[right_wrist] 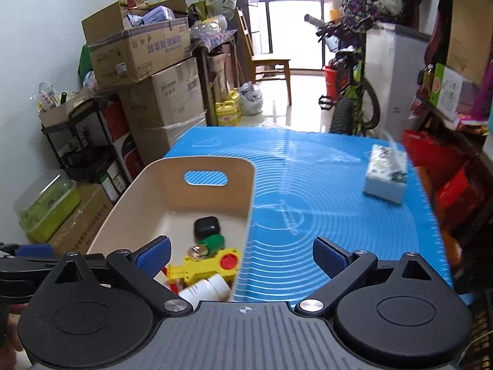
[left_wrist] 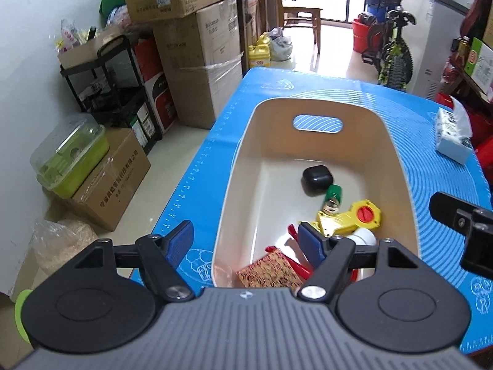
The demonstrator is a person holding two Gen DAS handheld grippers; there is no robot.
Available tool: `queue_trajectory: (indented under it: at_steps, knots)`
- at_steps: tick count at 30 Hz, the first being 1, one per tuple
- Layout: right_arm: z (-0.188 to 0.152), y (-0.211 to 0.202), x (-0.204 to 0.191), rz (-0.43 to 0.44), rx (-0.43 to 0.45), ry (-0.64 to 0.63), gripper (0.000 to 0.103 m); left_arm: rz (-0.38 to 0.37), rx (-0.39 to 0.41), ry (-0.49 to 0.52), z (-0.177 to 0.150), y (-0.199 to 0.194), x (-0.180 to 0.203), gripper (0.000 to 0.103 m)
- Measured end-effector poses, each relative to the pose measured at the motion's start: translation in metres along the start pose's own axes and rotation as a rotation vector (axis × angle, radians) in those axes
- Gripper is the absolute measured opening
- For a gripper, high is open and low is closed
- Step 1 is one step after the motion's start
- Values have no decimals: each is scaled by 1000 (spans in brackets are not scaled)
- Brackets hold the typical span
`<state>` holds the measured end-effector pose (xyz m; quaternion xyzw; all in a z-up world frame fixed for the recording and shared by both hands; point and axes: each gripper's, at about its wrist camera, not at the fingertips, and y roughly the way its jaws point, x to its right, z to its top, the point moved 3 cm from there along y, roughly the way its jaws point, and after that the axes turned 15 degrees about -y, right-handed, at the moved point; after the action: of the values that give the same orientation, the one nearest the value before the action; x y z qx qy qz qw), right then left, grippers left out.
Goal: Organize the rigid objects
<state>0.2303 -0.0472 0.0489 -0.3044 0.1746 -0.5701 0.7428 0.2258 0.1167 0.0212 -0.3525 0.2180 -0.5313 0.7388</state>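
Two claws hang empty: the left gripper (left_wrist: 246, 243) spread wide, the right gripper (right_wrist: 242, 257) wider. Below them, lower centre, the beige bin (left_wrist: 237, 166) holds the yellow toy (left_wrist: 348, 217), black case (left_wrist: 317, 180) and green bottle (right_wrist: 212, 243). A careless swing could clip the rim. The tissue box (right_wrist: 385, 178), right edge, remains out.
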Motion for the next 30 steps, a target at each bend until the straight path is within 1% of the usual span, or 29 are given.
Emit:
queue_trajectory:
  at_steps: [4, 10, 17, 23, 26, 30]
  knots:
    - [-9, -27, 9, -34, 7, 4, 99, -11, 17, 0, -11, -22, 3, 75]
    - [-29, -65, 21, -54, 9, 13, 99, -7, 62, 12, -30, -54, 9, 76]
    - [-53, -105, 28, -71, 21, 14, 99, -26, 74, 19, -54, -85, 12, 77]
    - [-77, -129, 27, -76, 24, 4, 99, -36, 97, 59, -76, -106, 17, 77]
    - [-88, -142, 29, -72, 37, 17, 99, -44, 93, 67, -86, -111, 18, 77]
    - [-102, -154, 33, -83, 41, 15, 99, -55, 114, 80, -100, -118, 19, 77]
